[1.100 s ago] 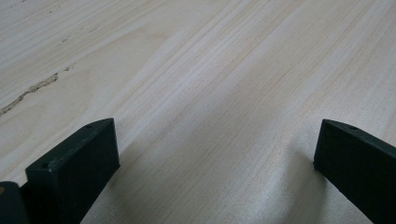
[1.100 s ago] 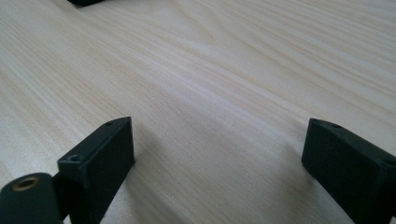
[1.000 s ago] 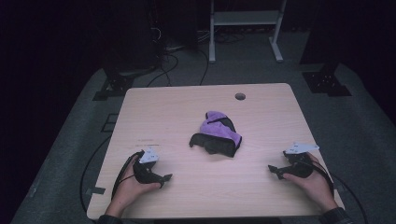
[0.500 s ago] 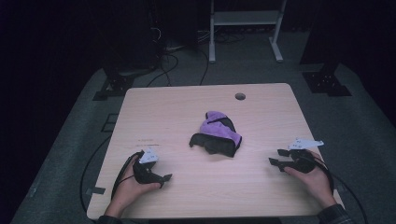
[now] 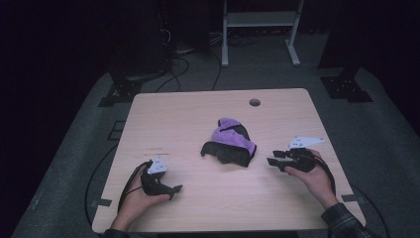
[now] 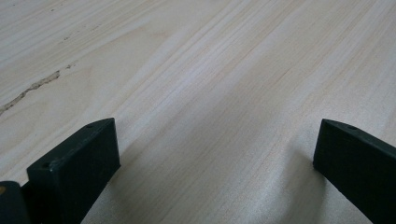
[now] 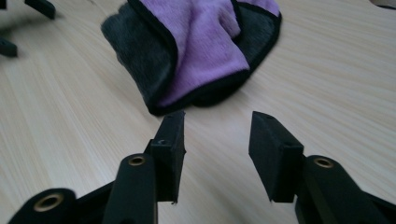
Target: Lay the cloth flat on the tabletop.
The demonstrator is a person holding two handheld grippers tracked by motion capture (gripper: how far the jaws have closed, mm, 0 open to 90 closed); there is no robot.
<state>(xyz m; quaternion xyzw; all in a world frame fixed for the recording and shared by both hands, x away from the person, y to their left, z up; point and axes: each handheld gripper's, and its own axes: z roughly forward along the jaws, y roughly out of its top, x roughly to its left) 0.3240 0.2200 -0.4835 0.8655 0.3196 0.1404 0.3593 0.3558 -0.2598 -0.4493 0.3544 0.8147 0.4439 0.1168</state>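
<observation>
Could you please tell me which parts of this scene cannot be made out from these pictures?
- Purple and dark grey cloth: crumpled in the high view, so its folds hide the underside and full shape; the top edge of the right gripper view cuts off its far end.
- Left gripper: the hand covers its body in the high view; the left gripper view's edges cut off both jaws.
- Room beyond the table: too dark in the high view.

Fluffy purple-and-grey cloth [image 5: 229, 144] with black trim, matt pale wood-grain table [image 5: 198, 114], matt black tongs [image 7: 217, 133]
</observation>
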